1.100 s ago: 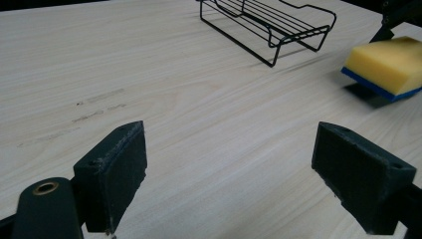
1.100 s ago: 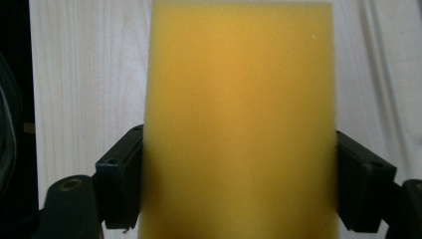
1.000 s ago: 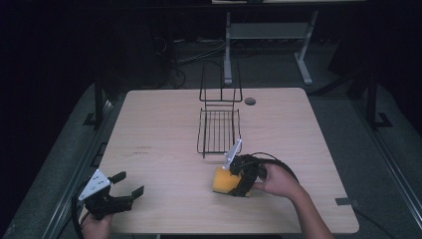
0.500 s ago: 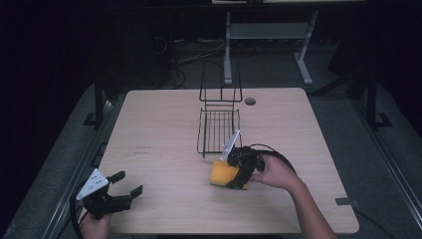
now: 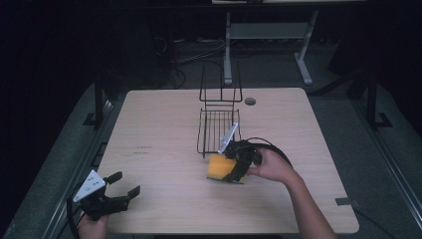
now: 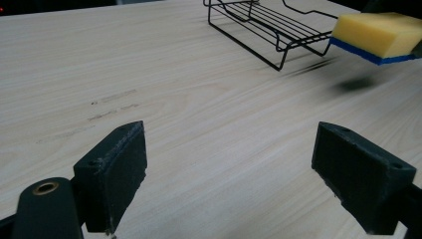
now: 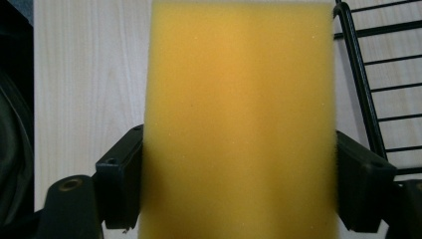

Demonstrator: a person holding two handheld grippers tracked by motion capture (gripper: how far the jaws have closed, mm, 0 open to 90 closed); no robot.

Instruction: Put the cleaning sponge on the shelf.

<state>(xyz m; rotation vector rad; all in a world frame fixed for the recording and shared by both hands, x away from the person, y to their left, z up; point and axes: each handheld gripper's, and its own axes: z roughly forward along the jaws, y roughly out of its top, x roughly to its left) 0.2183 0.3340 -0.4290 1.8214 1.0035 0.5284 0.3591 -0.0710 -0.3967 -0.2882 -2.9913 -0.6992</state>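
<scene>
I am holding a yellow sponge (image 5: 219, 168) in the right tool (image 5: 234, 172), both jaws pressing against its two sides, near the middle of the high view. In the right tool's own view the sponge (image 7: 239, 119) is spanning the space between the jaws, its yellow face covering most of the frame, with the wooden surface (image 7: 89, 74) at the left and the bars of the black wire rack (image 7: 370, 99) at the right edge. In the left tool's view the sponge (image 6: 375, 35) is hanging above the surface at the upper right, its blue underside showing and a shadow beneath it, just beside the near end of the rack (image 6: 271, 30). I am keeping the left tool (image 5: 122, 191) released, jaws wide apart and gripping nothing, at the lower left of the high view, well apart from the sponge.
</scene>
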